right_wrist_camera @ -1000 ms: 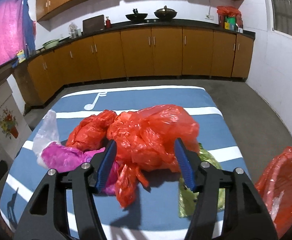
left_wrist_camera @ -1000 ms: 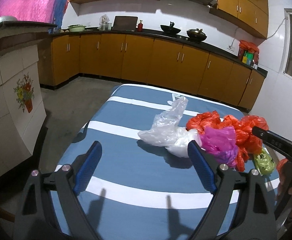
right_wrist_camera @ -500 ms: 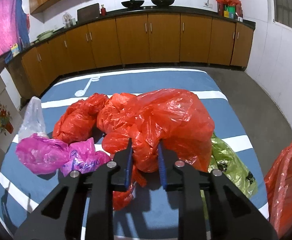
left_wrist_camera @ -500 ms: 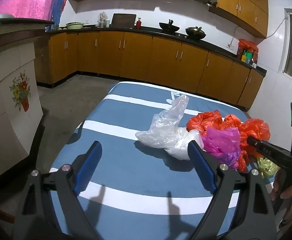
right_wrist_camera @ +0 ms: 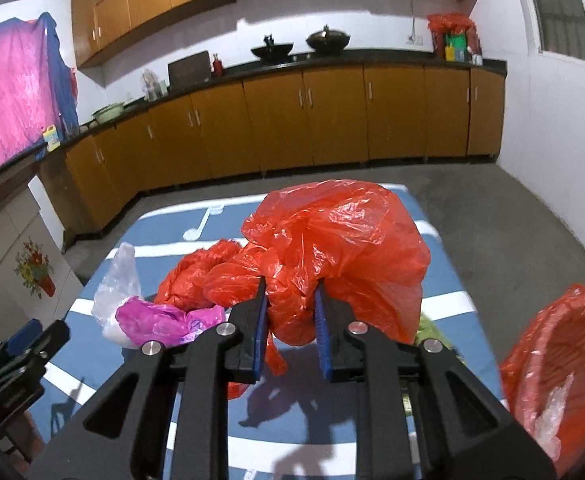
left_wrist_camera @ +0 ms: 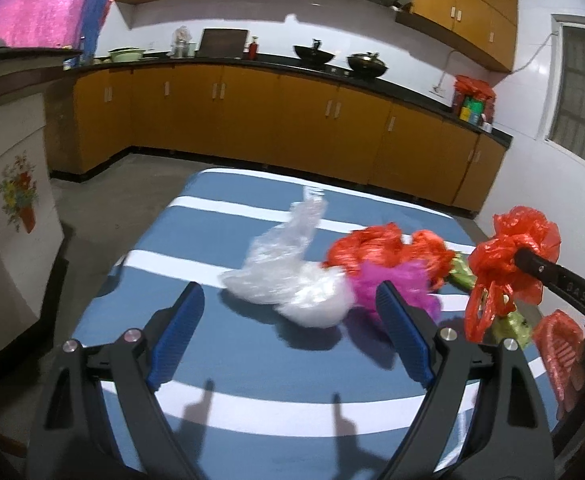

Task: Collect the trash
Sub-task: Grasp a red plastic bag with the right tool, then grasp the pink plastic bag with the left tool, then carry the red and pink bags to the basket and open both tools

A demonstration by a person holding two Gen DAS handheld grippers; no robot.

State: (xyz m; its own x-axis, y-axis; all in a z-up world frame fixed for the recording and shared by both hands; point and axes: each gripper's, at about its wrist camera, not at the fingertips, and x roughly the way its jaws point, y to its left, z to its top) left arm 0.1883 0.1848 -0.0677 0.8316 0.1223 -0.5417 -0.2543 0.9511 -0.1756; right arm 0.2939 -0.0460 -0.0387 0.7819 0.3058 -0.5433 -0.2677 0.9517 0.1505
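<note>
My right gripper (right_wrist_camera: 290, 294) is shut on a large red plastic bag (right_wrist_camera: 344, 240) and holds it lifted above the table; it also shows in the left wrist view (left_wrist_camera: 508, 264). On the blue striped table (left_wrist_camera: 252, 360) lie a clear plastic bag (left_wrist_camera: 284, 276), a magenta bag (left_wrist_camera: 392, 284), another red bag (left_wrist_camera: 368, 244) and a green bag (left_wrist_camera: 512, 320). My left gripper (left_wrist_camera: 288, 320) is open and empty, low over the table, just short of the clear bag.
A red basket lined with plastic (right_wrist_camera: 564, 364) stands off the table's right edge, also visible in the left wrist view (left_wrist_camera: 560, 344). Orange kitchen cabinets (right_wrist_camera: 312, 120) run along the back wall. A tiled counter (left_wrist_camera: 8, 200) stands to the left.
My right gripper closed on the red bag and lifted it off the pile. My left gripper moved slightly forward toward the clear bag, still open.
</note>
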